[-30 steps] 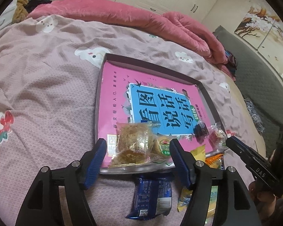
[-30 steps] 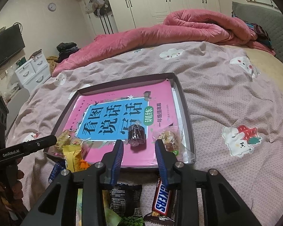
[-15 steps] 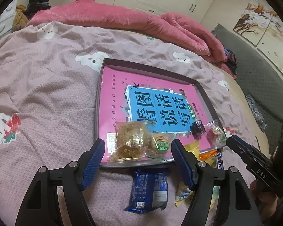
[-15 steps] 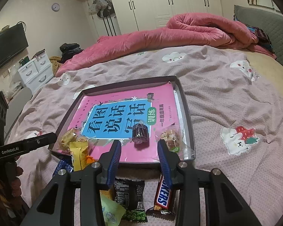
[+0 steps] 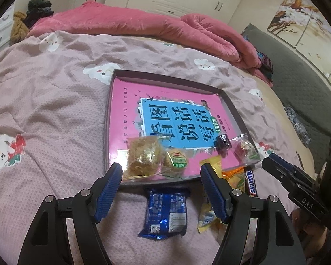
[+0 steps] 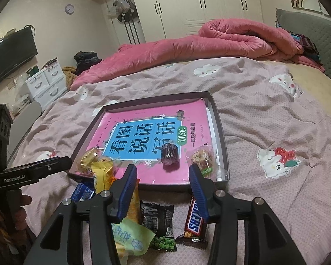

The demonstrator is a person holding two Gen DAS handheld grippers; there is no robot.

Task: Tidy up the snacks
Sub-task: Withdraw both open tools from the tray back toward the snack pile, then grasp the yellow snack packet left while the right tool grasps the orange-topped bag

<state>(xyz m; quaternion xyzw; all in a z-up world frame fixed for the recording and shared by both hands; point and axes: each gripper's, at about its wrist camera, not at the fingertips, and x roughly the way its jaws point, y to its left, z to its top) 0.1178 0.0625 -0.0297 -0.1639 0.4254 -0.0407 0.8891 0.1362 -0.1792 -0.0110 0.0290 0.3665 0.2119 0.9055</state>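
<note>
A dark tray lined with a pink and blue book lies on the bed. Along its near edge sit a golden crisp packet, a small green-labelled cake, a dark wrapped candy and a clear-wrapped candy. My left gripper hovers open over the tray's near rim, with a blue packet on the bedspread below it. My right gripper is just short of the tray, its jaws opening with nothing between them. Under it lie a Snickers bar and a green-pea packet.
More loose snacks lie before the tray: a yellow packet and a pale green one. A rolled pink duvet runs along the far side of the bed. White drawers and wardrobes stand beyond it.
The right gripper's jaws have spread wider. The left gripper has drawn back and up a little, so more of the blue packet shows. The snacks in the tray have not moved.
</note>
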